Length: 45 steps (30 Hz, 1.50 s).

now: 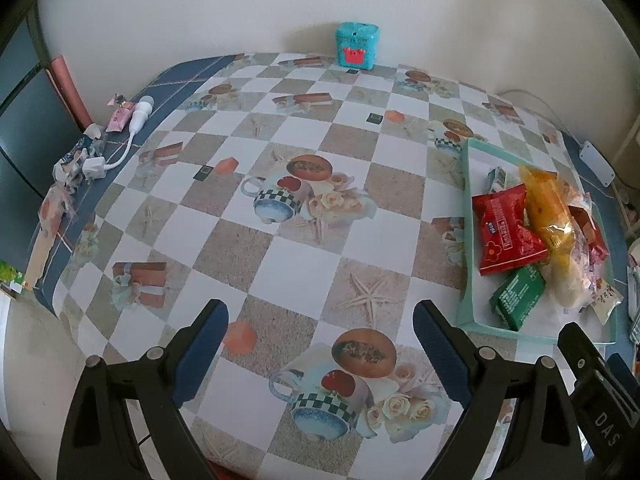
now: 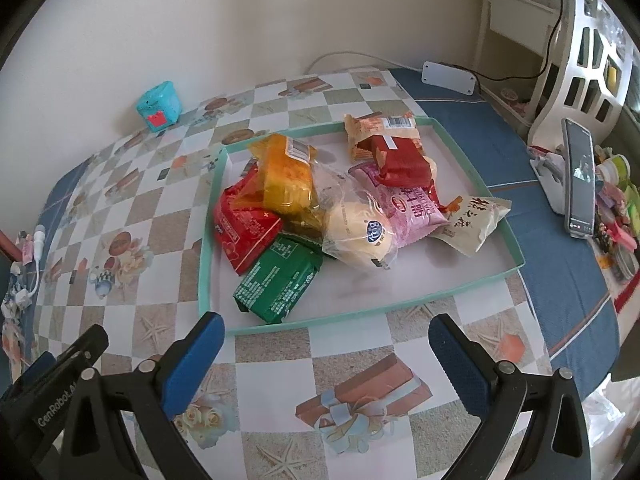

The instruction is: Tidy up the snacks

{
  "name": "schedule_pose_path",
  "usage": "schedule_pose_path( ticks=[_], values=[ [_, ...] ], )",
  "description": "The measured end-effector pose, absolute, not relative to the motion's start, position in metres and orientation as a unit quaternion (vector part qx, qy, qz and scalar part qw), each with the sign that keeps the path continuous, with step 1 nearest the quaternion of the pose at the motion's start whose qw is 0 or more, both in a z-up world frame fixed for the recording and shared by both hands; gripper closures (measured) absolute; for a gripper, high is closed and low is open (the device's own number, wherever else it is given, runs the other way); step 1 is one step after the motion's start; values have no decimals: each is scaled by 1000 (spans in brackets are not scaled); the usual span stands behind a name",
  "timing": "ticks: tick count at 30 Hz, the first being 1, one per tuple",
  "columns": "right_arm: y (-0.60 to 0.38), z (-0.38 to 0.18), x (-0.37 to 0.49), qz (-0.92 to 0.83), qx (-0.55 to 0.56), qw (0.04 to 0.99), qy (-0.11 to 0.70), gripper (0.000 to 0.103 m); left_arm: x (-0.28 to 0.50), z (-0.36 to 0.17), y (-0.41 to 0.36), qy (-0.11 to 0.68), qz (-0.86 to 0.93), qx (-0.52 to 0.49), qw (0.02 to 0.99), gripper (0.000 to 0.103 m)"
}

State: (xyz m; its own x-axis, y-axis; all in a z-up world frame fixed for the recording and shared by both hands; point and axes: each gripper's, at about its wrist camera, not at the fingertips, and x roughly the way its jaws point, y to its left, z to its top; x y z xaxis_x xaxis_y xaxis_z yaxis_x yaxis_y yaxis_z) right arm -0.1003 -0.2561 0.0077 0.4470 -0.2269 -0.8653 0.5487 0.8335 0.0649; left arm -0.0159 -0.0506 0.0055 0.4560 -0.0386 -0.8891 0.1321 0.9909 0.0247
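Observation:
A mint-green tray [image 2: 208, 240] holds a pile of snack packs: a red pack [image 2: 244, 228], a green pack [image 2: 280, 280], a yellow pack [image 2: 286, 178], a clear bread bag [image 2: 356, 224], a pink pack [image 2: 412, 208], a dark red pack [image 2: 404, 164] and a beige pack [image 2: 476, 216]. In the left wrist view the tray [image 1: 466, 240] sits at the right with the red pack [image 1: 506, 232] and green pack [image 1: 518, 294]. My left gripper [image 1: 320, 348] is open and empty over the tablecloth. My right gripper [image 2: 326, 364] is open and empty, just in front of the tray.
A teal cube toy [image 1: 357, 46] stands by the wall. A white charger with cable [image 1: 120, 144] and crumpled wrappers [image 1: 72, 164] lie at the table's left edge. A phone on a stand [image 2: 578, 176] and a white power strip [image 2: 450, 76] are at the right.

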Motion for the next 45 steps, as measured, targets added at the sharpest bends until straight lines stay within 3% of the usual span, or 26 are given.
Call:
schedule_pose_path(
  ticks=[45],
  values=[
    [-252, -5, -90, -231, 163, 823, 493, 0, -2, -8, -44, 551, -33, 56, 832, 9]
  ],
)
